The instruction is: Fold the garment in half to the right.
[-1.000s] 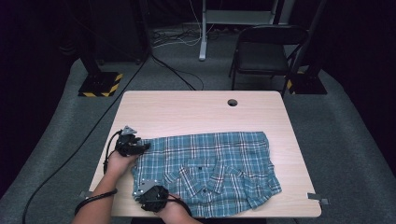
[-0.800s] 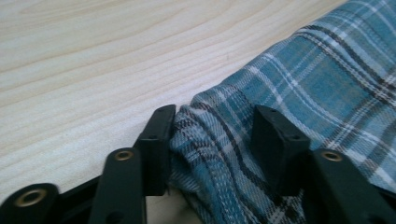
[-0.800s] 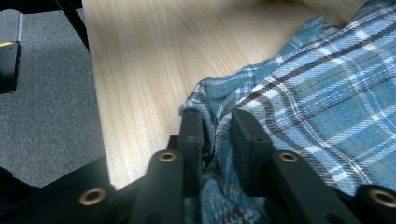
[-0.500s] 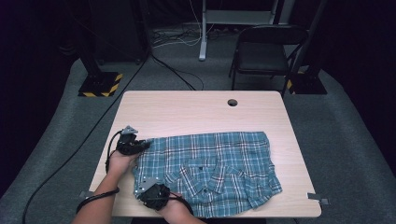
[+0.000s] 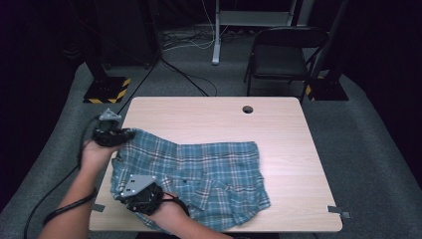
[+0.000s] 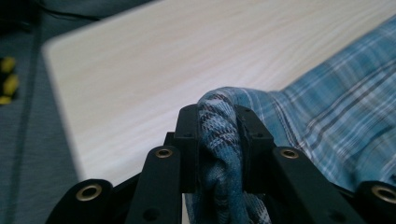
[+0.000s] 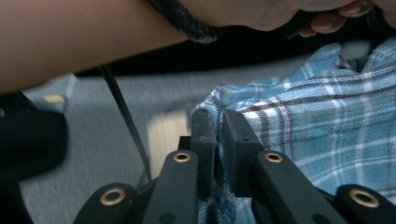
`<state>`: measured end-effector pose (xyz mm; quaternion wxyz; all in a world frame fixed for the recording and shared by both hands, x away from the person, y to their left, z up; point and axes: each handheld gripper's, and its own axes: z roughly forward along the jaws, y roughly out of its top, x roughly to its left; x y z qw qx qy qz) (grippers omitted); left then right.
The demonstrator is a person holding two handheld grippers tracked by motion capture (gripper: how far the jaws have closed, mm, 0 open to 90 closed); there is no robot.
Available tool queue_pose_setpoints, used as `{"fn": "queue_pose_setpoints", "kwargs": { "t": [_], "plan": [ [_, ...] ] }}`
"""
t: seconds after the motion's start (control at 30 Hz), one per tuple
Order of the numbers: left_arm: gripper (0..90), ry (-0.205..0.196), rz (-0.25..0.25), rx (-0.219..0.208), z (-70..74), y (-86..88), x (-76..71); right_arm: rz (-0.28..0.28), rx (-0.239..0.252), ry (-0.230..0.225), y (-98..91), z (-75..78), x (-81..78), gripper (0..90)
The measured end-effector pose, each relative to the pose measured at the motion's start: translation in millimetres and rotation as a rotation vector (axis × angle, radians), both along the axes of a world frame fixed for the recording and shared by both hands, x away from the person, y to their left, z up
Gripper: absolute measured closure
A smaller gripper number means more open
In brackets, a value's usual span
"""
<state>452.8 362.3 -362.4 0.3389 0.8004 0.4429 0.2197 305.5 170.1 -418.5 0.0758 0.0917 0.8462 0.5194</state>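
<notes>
The plaid shirt [image 5: 199, 177] lies spread on the pale wooden surface [image 5: 209, 117], filling its near left half, with its left edge raised off the wood where both tongs hold it. The left tongs [image 5: 119, 135] have just been closing and now pinch a bunched fold of the cloth [image 6: 219, 140] at the far left corner; the left gripper view shows the roll of fabric squeezed between the two black jaws. The right tongs [image 5: 144, 199] are clamped on the near left edge [image 7: 219, 163], only a thin layer of fabric showing in the narrow gap. Gripping two spaced points along one edge probably lets the person lift that side evenly, to fold the garment over or carry it without sagging in the middle. The shirt is blue and teal with white and dark check lines, soft and slightly rumpled, with what looks like a chest pocket [image 5: 219, 191] near the middle, though the high view is too coarse to be sure.
</notes>
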Motion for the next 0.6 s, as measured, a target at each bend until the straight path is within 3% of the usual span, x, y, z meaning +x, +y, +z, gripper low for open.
{"fn": "queue_pose_setpoints", "kwargs": {
  "t": [0.07,0.17,0.23,0.37,0.6],
  "plan": [
    [73.4,-0.015,0.011,0.001,27.8,4.5,-7.7,0.023,0.049,-0.006,-1.0,16.6,-2.8,83.3],
    [73.3,0.003,0.01,-0.019,45.4,-2.0,-11.8,0.056,0.095,0.007,-9.0,33.3,-4.5,83.7],
    [73.3,0.002,0.002,-0.022,47.6,-13.9,-11.5,0.074,0.091,-0.007,-20.1,37.9,-7.7,83.8],
    [73.3,-0.003,-0.021,-0.066,45.2,-45.5,-3.2,0.049,0.087,-0.003,-56.5,43.0,-6.2,83.9],
    [73.1,0.024,-0.063,-0.109,29.0,-110.7,22.8,-0.051,0.096,-0.035,-126.6,50.9,-2.0,84.2]
  ]
}}
